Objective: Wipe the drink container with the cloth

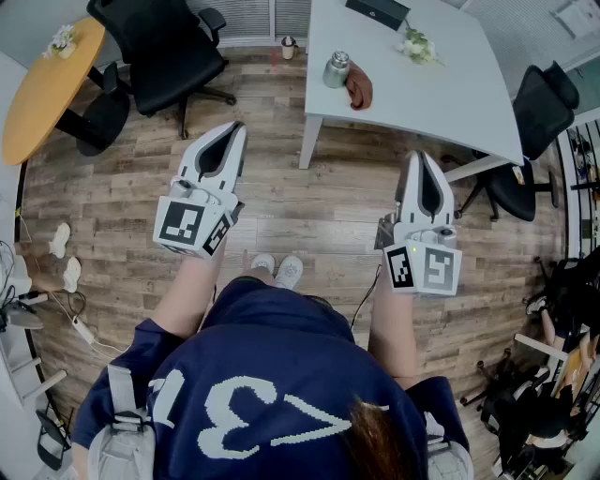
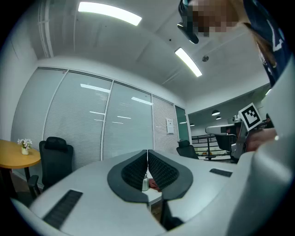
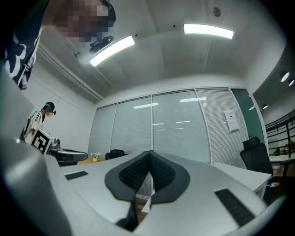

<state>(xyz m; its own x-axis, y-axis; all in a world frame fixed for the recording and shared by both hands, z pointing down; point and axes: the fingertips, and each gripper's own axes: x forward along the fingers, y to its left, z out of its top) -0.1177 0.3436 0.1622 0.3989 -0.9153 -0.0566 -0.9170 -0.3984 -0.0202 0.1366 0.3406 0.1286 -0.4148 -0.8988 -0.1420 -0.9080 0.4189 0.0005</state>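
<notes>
A small metal drink container (image 1: 337, 69) stands near the front left corner of the white table (image 1: 441, 84). A reddish-brown cloth (image 1: 360, 89) lies right beside it. Both show tiny beyond the left gripper's tips: the container (image 2: 145, 184) and the cloth (image 2: 154, 186). My left gripper (image 1: 232, 131) is held over the wooden floor, well short of the table, shut and empty. My right gripper (image 1: 419, 159) hovers near the table's front edge, also shut with nothing in it. In the gripper views, the left jaws (image 2: 147, 152) and right jaws (image 3: 149, 154) meet tip to tip.
A black office chair (image 1: 159, 47) and a round yellow table (image 1: 47, 84) stand at the left. Another black chair (image 1: 530, 122) sits right of the white table. A flower sprig (image 1: 417, 45) and a dark device (image 1: 377, 11) lie on the table. A cup (image 1: 288, 46) stands on the floor.
</notes>
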